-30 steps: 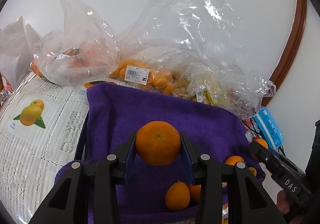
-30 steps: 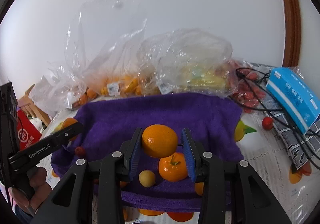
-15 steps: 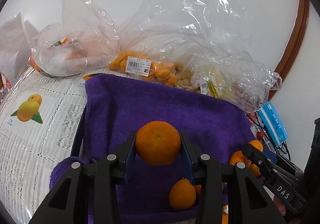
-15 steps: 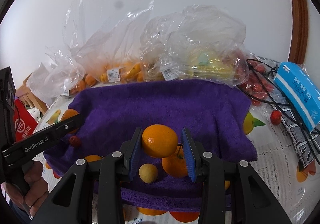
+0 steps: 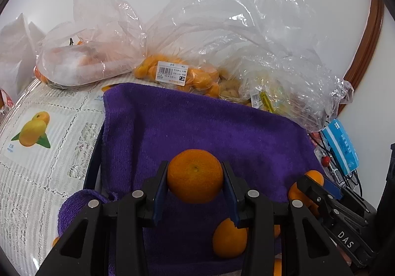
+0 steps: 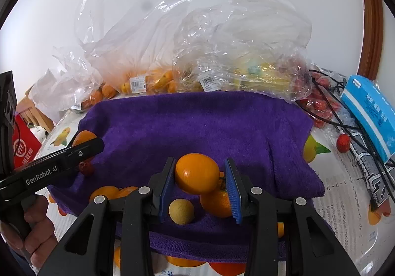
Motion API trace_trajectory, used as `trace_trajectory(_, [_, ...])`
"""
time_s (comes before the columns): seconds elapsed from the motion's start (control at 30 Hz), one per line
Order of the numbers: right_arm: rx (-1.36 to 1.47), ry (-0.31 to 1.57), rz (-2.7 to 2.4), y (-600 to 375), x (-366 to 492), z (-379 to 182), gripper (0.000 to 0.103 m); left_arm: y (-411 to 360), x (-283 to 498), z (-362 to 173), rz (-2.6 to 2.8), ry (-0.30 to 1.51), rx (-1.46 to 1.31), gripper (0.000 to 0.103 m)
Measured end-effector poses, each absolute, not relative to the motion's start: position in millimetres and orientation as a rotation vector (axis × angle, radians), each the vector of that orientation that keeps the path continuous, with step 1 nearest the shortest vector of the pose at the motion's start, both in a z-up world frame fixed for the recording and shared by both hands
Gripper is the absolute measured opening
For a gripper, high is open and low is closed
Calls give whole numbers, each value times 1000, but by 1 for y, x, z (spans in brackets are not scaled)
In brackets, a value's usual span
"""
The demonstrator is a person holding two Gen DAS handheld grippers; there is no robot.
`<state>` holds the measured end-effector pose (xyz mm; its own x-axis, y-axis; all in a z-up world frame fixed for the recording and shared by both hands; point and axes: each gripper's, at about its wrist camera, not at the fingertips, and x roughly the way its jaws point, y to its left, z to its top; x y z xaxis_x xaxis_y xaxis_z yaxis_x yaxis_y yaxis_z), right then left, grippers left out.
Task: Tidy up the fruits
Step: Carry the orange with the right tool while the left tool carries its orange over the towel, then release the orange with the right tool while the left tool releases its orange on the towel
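Note:
My left gripper (image 5: 195, 178) is shut on a dimpled orange (image 5: 195, 176), held over the near part of the purple towel (image 5: 197, 128). My right gripper (image 6: 197, 177) is shut on a smooth orange fruit (image 6: 196, 173) above the towel (image 6: 197, 125). Beneath the right gripper lie a small yellow ball-like fruit (image 6: 181, 211) and an orange (image 6: 216, 203). In the left wrist view another orange (image 5: 229, 239) rests on the towel below the fingers, and the right gripper (image 5: 318, 192) enters from the right with its fruit. The left gripper (image 6: 84, 146) shows at the left of the right wrist view, a hand below it.
Clear plastic bags of oranges and yellow fruit (image 5: 177, 76) (image 6: 237, 71) line the far edge against the wall. A blue box (image 6: 370, 108), black cables and small red fruits (image 6: 343, 142) lie right of the towel. A fruit-print tablecloth (image 5: 37, 142) covers the table; a red bag (image 6: 23, 150) sits at left.
Both grippers have kept their fruits. The right gripper has sunk a little toward the towel, and in the left wrist view it has come further in from the right.

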<state>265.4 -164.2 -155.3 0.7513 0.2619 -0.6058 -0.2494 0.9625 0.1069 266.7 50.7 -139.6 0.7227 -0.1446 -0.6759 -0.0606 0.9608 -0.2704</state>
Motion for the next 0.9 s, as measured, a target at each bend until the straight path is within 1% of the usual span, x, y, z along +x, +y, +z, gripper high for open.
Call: trace_trajectory(0.9, [-110,625,229,-151,258,-158,39,49,275,-149,-47,834,-279,39])
